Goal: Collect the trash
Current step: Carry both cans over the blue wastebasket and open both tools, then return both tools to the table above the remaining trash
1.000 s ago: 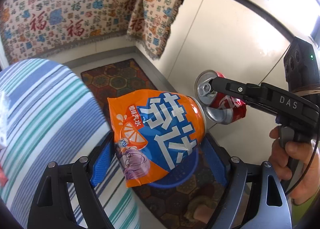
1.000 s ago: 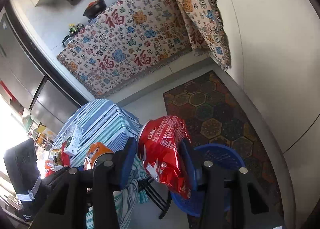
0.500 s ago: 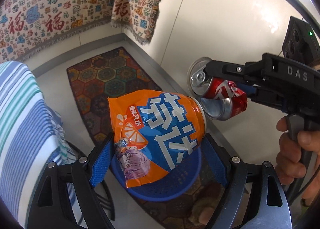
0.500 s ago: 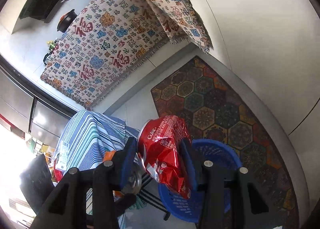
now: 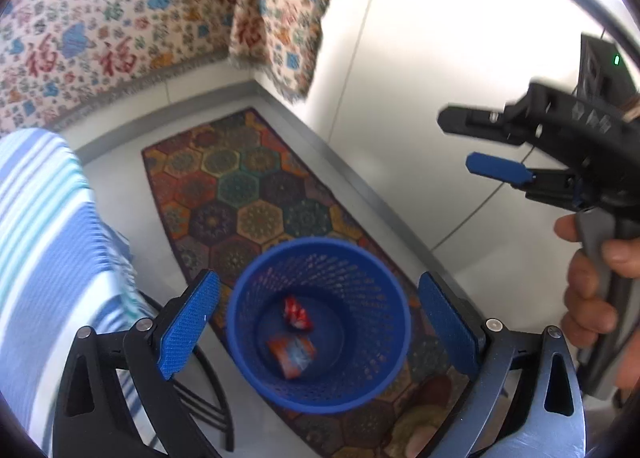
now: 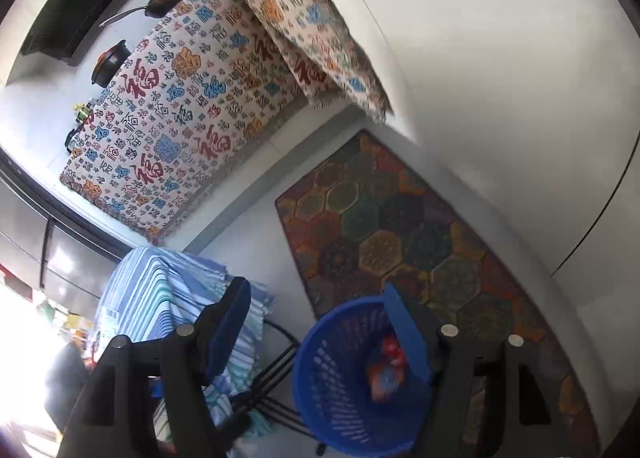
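Through the left wrist I see my left gripper [image 5: 316,330] with jaws wide and empty above the blue bin [image 5: 320,324], where a red can [image 5: 297,313] and an orange bag [image 5: 292,354] lie at the bottom; my right gripper [image 5: 468,145] also hangs open. Through the right wrist, its jaws gape over the same bin [image 6: 340,390], beside the striped counter [image 6: 160,294]. I judge the drop done, so next I must swing back for more trash.

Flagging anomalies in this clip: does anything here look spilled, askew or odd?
Nothing stands out. The blue basket stands upright on the rug, and the red can and orange packet lie inside it.
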